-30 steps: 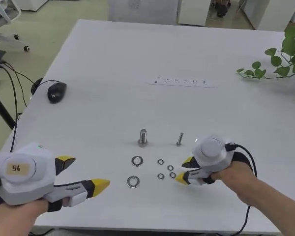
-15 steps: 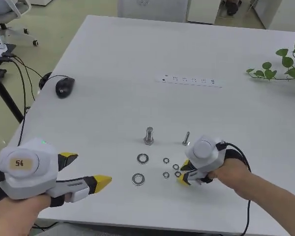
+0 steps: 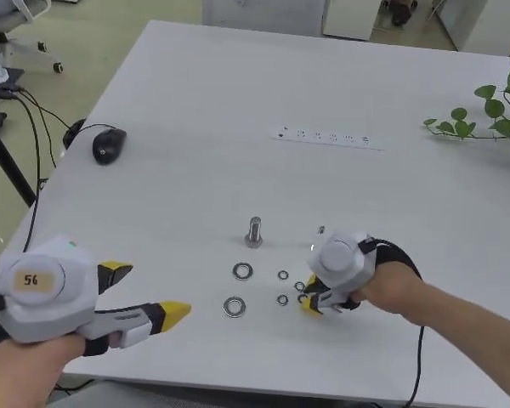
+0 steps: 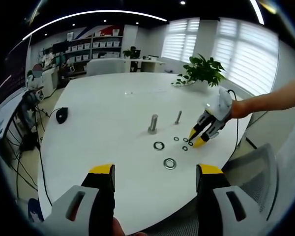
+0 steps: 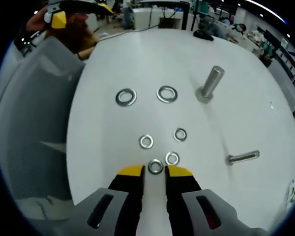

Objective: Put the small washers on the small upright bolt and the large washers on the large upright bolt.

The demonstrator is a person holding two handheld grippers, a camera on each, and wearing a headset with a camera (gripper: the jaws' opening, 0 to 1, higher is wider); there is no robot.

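R gripper [image 5: 155, 173] closer, sm washer [image 5: 150, 167] between fingers [image 5: 132, 172]

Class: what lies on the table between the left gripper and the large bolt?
A large washer by the large bolt and a second large washer nearer the left gripper; the left gripper view shows it.

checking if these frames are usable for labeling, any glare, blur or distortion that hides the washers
Head view: even light, soft shadows, sharp; the right gripper covers some of the small washers. Left gripper view: heavy fisheye bend, bright windows, no glare on the table. Right gripper view: table edge bowed, the washer between the jaw tips crisp, the large bolt looks tilted.
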